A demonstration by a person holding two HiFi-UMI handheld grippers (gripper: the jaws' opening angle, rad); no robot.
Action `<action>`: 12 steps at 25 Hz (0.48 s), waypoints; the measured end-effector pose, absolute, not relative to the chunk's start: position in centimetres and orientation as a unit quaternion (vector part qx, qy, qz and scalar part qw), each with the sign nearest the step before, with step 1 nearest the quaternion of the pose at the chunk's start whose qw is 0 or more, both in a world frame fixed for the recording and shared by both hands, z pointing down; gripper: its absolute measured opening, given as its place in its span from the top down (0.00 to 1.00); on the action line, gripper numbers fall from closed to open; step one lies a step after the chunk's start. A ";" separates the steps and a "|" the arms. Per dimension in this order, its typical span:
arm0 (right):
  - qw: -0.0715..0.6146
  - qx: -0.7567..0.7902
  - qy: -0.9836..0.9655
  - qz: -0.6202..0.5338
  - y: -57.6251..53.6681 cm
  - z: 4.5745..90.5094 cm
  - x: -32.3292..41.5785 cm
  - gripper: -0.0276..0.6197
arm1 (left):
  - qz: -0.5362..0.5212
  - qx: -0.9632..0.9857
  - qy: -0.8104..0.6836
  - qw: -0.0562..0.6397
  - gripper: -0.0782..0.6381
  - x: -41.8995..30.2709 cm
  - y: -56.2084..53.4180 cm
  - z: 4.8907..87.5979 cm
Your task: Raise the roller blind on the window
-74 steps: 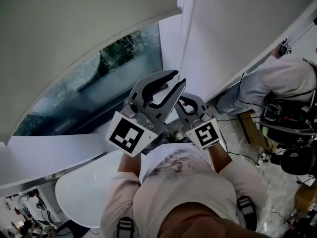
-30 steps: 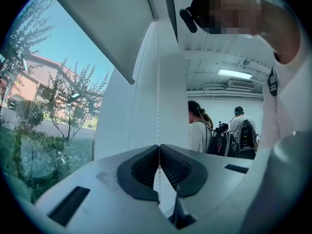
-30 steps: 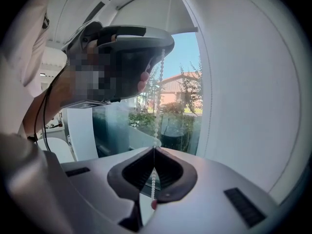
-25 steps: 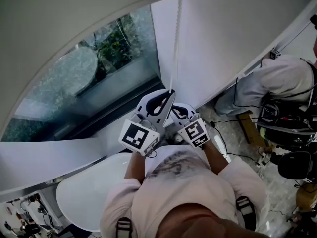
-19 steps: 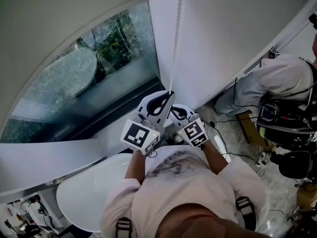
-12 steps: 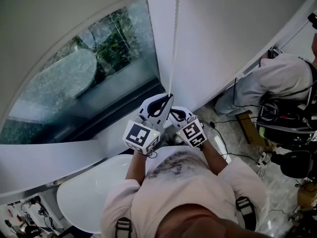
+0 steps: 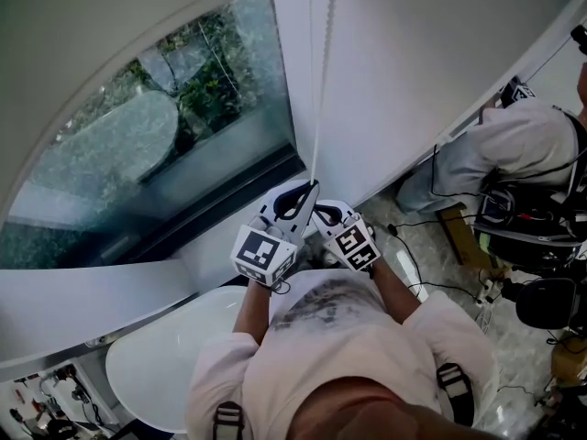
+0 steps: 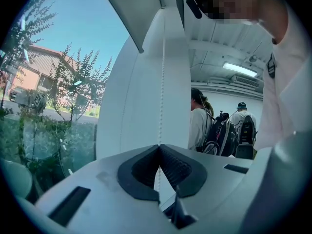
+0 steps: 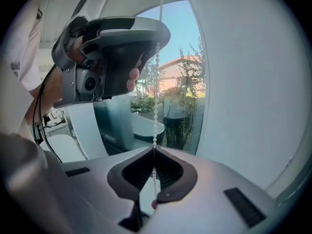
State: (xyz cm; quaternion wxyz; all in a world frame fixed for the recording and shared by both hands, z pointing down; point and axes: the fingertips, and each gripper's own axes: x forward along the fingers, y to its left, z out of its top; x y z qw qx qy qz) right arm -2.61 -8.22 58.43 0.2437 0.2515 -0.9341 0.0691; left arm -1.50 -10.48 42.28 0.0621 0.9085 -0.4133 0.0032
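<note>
The grey roller blind point(image 7: 101, 44) hangs over the top of the window point(image 7: 165, 154), its bottom edge high up. A white bead chain point(image 7: 321, 81) runs down beside the white frame to both grippers. My left gripper point(image 7: 310, 188) is shut on the bead chain point(image 8: 162, 82), which passes between the dark pads point(image 8: 173, 167). Just below it, my right gripper point(image 7: 323, 212) is shut on the same bead chain point(image 9: 156, 106). In the right gripper view the left gripper point(image 9: 158, 39) sits directly above on the chain.
A white sill point(image 7: 92, 291) and a round white tabletop point(image 7: 156, 365) lie below the window. To the right, a seated person point(image 7: 514, 145) works near bags and cables point(image 7: 541, 227) on the floor. Other people with backpacks point(image 8: 219, 130) stand behind.
Both grippers have sunk together with the chain held. The blind's bottom edge has risen, and more glass shows.
</note>
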 end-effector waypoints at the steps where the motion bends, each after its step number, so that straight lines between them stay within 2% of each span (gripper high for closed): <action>1: 0.245 0.250 -0.934 0.071 -8.1 58.5 -2.6 0.86 | 0.003 0.908 -0.414 0.064 0.88 -1.6 -10.5 42.3; 5: 0.238 0.236 -0.939 0.075 -7.4 57.9 -2.8 0.86 | 0.001 0.906 -0.418 0.064 0.88 -1.9 -10.6 42.2; 12: 0.163 0.250 -0.951 0.080 -7.3 52.9 -2.1 0.86 | -0.001 0.903 -0.424 0.066 0.88 -2.7 -11.4 42.4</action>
